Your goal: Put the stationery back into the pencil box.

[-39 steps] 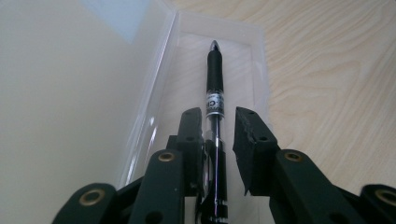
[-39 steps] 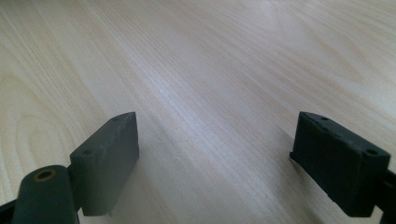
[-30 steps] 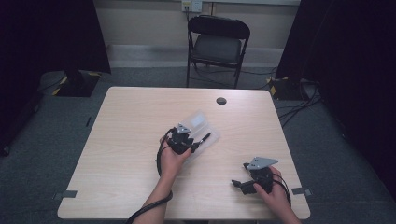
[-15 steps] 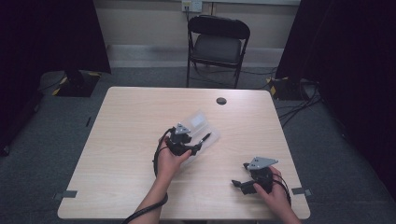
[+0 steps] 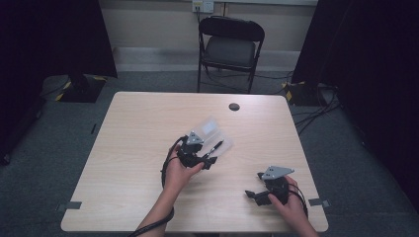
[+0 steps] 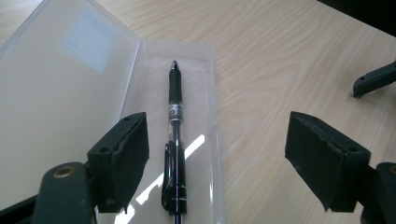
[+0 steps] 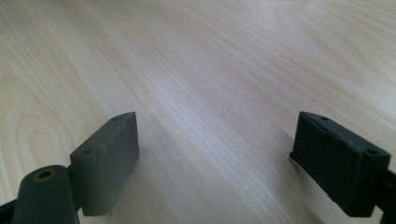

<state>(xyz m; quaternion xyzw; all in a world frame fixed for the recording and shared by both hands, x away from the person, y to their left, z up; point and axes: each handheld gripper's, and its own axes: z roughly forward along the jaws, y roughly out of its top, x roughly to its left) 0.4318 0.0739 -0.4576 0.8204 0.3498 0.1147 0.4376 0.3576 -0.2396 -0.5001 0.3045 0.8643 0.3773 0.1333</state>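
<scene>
On the light wooden table [image 5: 133, 148], left of its middle, the left gripper [image 5: 210, 159] is held in the person's left hand [image 5: 177, 174], its jaws spread wide apart and gripping nothing. Just ahead of it lies a clear plastic case [image 5: 213, 134], opened flat, with its lid folded out to the left and a pale label showing through the lid. A black pen [image 5: 214, 148] lies in the tray half of the case, along its length, tip pointing away from the gripper. From the left gripper view the pen [image 6: 175, 140] sits between the two jaws but close to the left one, its clip end nearest the camera; the right jaw stands well off to the side over bare wood, outside the case [image 6: 140, 93]. Whether the jaws touch the case, I cannot tell.

Farther right, near the table's front right corner, the right gripper [image 5: 253, 195] is held in the right hand [image 5: 291, 207], well apart from the case and pen. Its jaws are also spread wide, with plain tabletop [image 7: 210, 70] between them.

Beyond the table stands a dark folding chair [image 5: 230, 47], and a small black disc [image 5: 234, 106] lies near the far edge.
</scene>
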